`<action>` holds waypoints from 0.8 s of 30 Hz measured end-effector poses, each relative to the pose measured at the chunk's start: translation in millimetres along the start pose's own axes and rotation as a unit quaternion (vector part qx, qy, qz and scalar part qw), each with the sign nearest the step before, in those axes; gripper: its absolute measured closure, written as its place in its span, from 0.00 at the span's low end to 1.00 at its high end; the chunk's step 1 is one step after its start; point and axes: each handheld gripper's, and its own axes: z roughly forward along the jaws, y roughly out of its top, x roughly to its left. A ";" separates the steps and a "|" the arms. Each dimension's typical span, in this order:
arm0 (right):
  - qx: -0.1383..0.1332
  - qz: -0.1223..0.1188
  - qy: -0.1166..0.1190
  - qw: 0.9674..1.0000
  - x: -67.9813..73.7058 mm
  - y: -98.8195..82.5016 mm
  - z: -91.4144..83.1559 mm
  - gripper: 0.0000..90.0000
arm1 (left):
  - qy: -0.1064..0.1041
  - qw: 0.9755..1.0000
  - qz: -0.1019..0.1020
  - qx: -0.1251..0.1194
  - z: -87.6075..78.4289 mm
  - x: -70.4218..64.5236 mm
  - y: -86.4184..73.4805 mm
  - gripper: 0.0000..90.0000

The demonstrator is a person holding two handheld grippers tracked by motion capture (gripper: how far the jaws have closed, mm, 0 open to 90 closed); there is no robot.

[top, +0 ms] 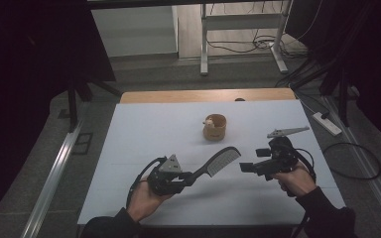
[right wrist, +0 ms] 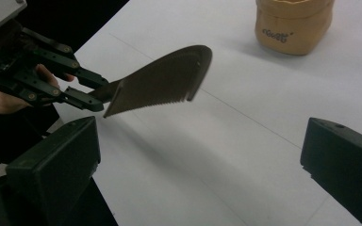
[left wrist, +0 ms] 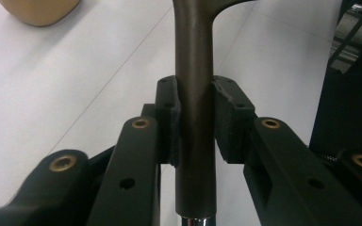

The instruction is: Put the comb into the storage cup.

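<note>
The left tool [top: 194,175] is clamped on the handle of a dark comb [top: 222,161], its two pads pressing the narrow shaft from either side, as the left gripper view makes plain; gripping there rather than on the toothed part leaves the whole head free, and the comb juts out up and to the right, held in the air above the white desk [top: 144,144] rather than resting on it. In the right gripper view the comb [right wrist: 162,80] hangs with its teeth facing down and toward that camera, tilted so that the far end is highest. The right tool [top: 248,167] stands with its jaws well apart and nothing between them, aimed leftward at the comb's head, near it but not touching; judged from that pose, it is placed to take or steady the free end, which the handle grip leaves open to it. A tan cup [top: 215,127] stands upright farther back near the middle of the desk, apart from both tools, with something small and pale at its rim that is too small to identify; it may be where the comb is meant to go, though that is a guess. Counted: one comb, one cup, two tools, one desk.
</note>
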 end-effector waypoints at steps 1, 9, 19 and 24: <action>0.002 -0.001 0.001 1.000 0.2 1.4 1.5 0.00 | -0.001 1.000 0.000 -0.001 0.2 0.0 0.2 0.80; 0.015 0.002 0.012 1.000 2.4 11.2 11.4 0.00 | -0.004 1.000 0.003 -0.004 2.0 -1.2 1.7 0.80; 0.031 0.020 0.027 0.999 -0.2 20.5 24.1 0.00 | -0.007 1.000 0.011 -0.006 6.0 -3.6 4.2 0.80; 0.035 0.028 0.031 0.999 -1.3 24.0 28.5 0.00 | -0.006 1.000 0.015 -0.007 7.1 -4.9 5.6 0.80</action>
